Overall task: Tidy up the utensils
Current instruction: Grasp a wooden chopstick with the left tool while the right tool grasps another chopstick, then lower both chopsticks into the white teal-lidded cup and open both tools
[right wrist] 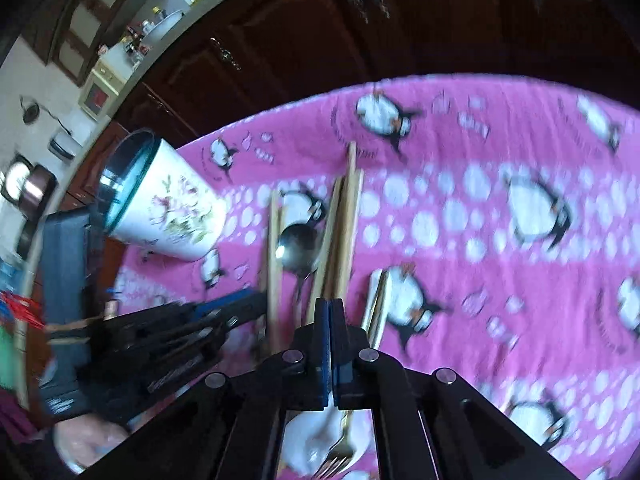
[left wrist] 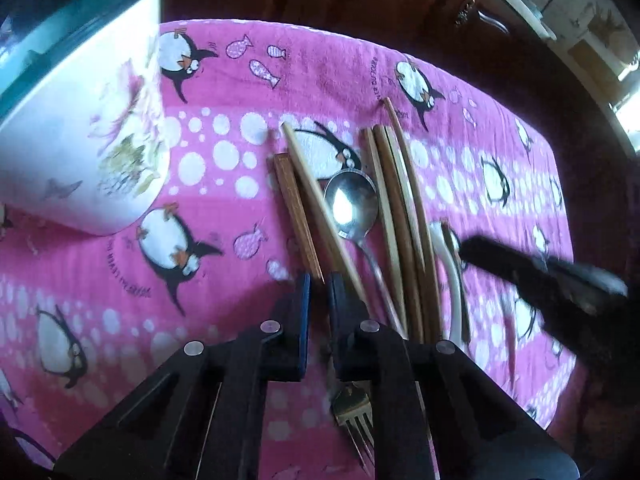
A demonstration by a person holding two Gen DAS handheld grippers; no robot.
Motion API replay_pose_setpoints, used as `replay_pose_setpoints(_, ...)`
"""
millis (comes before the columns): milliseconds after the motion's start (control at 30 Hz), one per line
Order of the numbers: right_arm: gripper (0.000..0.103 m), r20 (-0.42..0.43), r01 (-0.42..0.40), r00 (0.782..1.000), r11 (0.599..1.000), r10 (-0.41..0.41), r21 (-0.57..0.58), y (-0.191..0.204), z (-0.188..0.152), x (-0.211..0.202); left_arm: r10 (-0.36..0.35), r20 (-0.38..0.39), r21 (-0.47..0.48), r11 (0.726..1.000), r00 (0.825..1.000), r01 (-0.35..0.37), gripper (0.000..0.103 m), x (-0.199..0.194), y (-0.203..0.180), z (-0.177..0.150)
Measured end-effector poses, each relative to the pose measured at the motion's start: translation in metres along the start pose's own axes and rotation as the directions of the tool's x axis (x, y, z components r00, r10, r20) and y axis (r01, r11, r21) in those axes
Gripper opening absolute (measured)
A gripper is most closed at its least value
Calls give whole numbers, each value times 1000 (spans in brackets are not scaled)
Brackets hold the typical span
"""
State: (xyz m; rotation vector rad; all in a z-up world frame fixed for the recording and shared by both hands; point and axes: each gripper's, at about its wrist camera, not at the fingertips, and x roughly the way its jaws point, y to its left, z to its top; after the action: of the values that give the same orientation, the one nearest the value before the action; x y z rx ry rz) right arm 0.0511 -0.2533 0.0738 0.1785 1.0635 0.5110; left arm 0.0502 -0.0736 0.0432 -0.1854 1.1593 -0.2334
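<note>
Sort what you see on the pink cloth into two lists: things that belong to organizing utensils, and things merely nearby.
Job: chopsticks, metal spoon, fork, white spoon, floral holder.

Nearby: penguin cloth, dark cabinets, counter clutter.

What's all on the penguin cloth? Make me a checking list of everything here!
Surface: pink penguin cloth.
Job's things: chopsticks, metal spoon, white spoon and fork lying together; flowered cup beside them.
Clutter: nothing seen.
Tools: left tool shut on chopsticks; right tool shut, grip unclear.
Cables: nothing seen.
Surroundings: dark wooden cabinets, counter with kitchenware.
</note>
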Motion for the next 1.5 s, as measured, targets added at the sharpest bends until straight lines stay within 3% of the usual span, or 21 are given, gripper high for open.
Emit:
replay_pose_setpoints(33, 13, -9, 21, 1000, 1000, -21, -4, 1, 4, 3, -1, -3, 4, 1000, 1000, 1, 7, -4, 3, -5)
replay_pose_setpoints(67, 31, -12, 20, 1000, 1000, -20, 1, 0, 7, 6, 0, -4, 4, 1000, 1000, 0, 7, -4, 2, -7)
replay_pose_setpoints(100, 39, -6, 12, 1000, 1000, -11, 10, -2, 10, 8, 0, -9, -1, 1000, 1000, 0, 7, -7, 7, -12)
replay_pose_setpoints(167, 39, 5, 17, 1000, 999, -17, 30, -4, 21, 14, -5, -13, -15, 1000, 1000, 5, 7, -14, 16, -20)
replay_pose_setpoints(333, 33, -15, -21, 1000, 997, 23, 71, -9, 47, 37, -18, -37, -48, 999, 999, 17, 6, -29, 39, -43)
replay_pose_setpoints(433, 19, -38, 7, 999, 998, -5, 55, -13, 60, 54, -31, -44, -62, 998, 999, 29, 6, -32, 46, -45)
replay_pose_setpoints(500, 8, -60, -23, 998, 998, 27, 60, -16, 63, 63, -17, -37, -67, 998, 999, 14, 7, -32, 49, -42)
replay_pose_setpoints(700, 6, 5, -41, 999, 998, 41, 37, -15, 64, 31, 71, -1, -85, 994, 997, -71, 23, -24, 52, -20)
replay_pose_setpoints(800, 6, 41, -58, 998, 998, 57, 17, -11, 61, 7, 75, 5, -94, 993, 997, -74, 28, -15, 49, -7)
replay_pose_setpoints(867, 6, 59, -65, 996, 998, 65, 5, -7, 58, -5, 89, 9, -84, 993, 996, -88, 27, -8, 47, -1)
replay_pose_setpoints(900, 6, 70, -66, 995, 998, 66, -5, -4, 57, -12, 89, 13, -71, 994, 996, -88, 22, -6, 45, 1)
replay_pose_setpoints(933, 6, 78, -68, 995, 998, 69, -10, -3, 55, -17, 84, 22, -55, 995, 996, -83, 9, -6, 43, 1)
replay_pose_setpoints(1000, 5, 104, -78, 991, 997, 80, -21, 1, 51, -33, 38, 18, -50, 998, 999, -37, 9, -8, 42, 4)
replay_pose_setpoints(1267, 5, 217, -113, 967, 990, 130, -90, 27, 36, -96, -48, 126, -33, 998, 991, 53, 9, -86, 51, -16)
replay_pose_setpoints(1500, 5, 270, -143, 946, 978, 180, -151, 58, 40, -129, -87, 239, -21, 995, 967, 94, 8, -173, 60, -42)
